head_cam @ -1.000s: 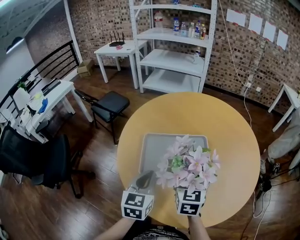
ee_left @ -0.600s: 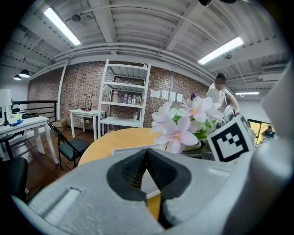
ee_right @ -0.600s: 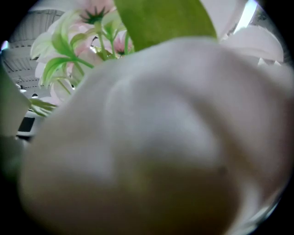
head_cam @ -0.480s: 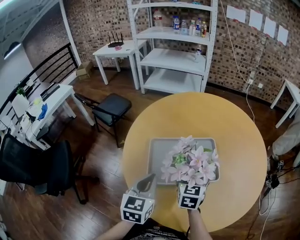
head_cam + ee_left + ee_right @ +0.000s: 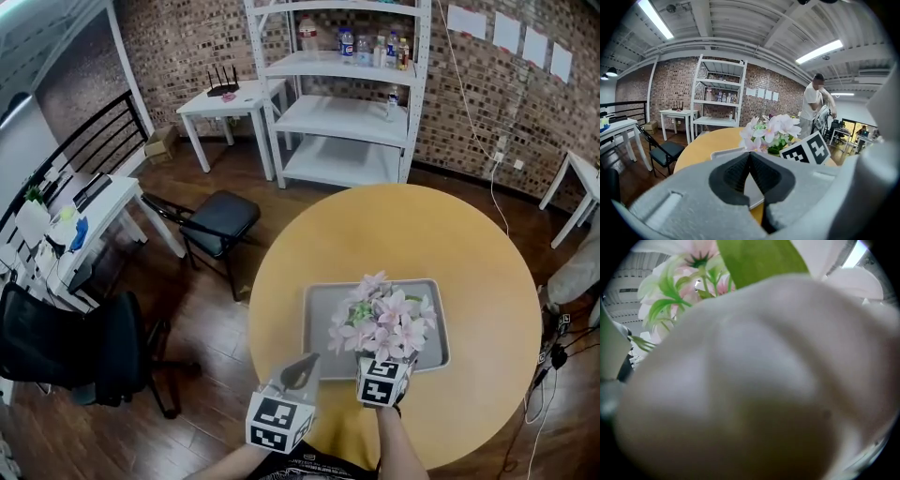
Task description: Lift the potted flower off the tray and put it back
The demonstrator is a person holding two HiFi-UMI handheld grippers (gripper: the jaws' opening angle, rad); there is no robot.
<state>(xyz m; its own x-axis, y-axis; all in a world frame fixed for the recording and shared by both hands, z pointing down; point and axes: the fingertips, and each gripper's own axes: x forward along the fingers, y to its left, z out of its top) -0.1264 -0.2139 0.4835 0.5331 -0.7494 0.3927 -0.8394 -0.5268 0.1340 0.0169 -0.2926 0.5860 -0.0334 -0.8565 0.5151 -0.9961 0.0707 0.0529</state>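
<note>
Since a second ago the potted flower (image 5: 384, 319) has come from the near edge of the tray (image 5: 319, 323) to over its middle, clamped in the right hand-held gripper (image 5: 384, 367), the left hand-held gripper (image 5: 302, 367) closed and empty nearby; released tilted or too high, it looks top-heavy enough to topple onto the surface (image 5: 469, 244).

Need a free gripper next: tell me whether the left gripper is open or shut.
Shut. In the left gripper view, the left gripper has its jaws closed tip to tip, with nothing between them.
</note>
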